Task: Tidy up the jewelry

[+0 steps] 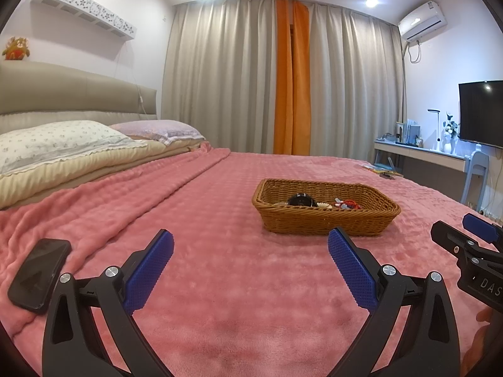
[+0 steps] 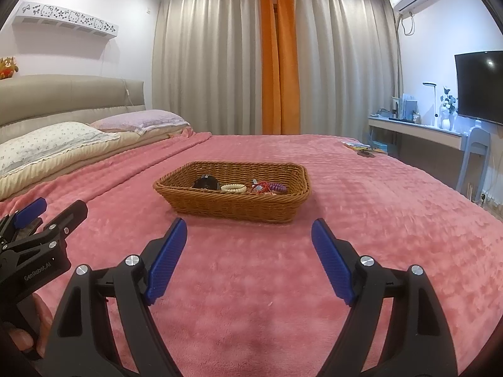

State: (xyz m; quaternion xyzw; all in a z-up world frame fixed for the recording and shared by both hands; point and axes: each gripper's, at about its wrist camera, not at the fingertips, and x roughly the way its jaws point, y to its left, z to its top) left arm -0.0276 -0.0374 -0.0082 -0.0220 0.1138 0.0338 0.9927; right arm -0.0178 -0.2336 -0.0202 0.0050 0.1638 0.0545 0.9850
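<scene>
Left gripper (image 1: pixel 251 246): black frame, blue ribbed pads spread wide apart, nothing between, poised low over pink plush blanket (image 1: pixel 220 298). Right gripper (image 2: pixel 248 237): same build, jaws equally splayed, empty.

Ahead of both, brown woven wicker basket (image 2: pixel 232 204), rectangular, long axis across the view, resting on the blanket. Inside: round black item (image 2: pixel 206 183), cream spiral hair tie (image 2: pixel 232 187), red cord tangle (image 2: pixel 262 187), purple spiral tie (image 2: pixel 278 186).

From the left gripper, basket ahead and off to the right; from the right, almost dead ahead. Probably nearer the right gripper.

Black smartphone (image 1: pixel 39 275) just left of the left gripper.
</scene>
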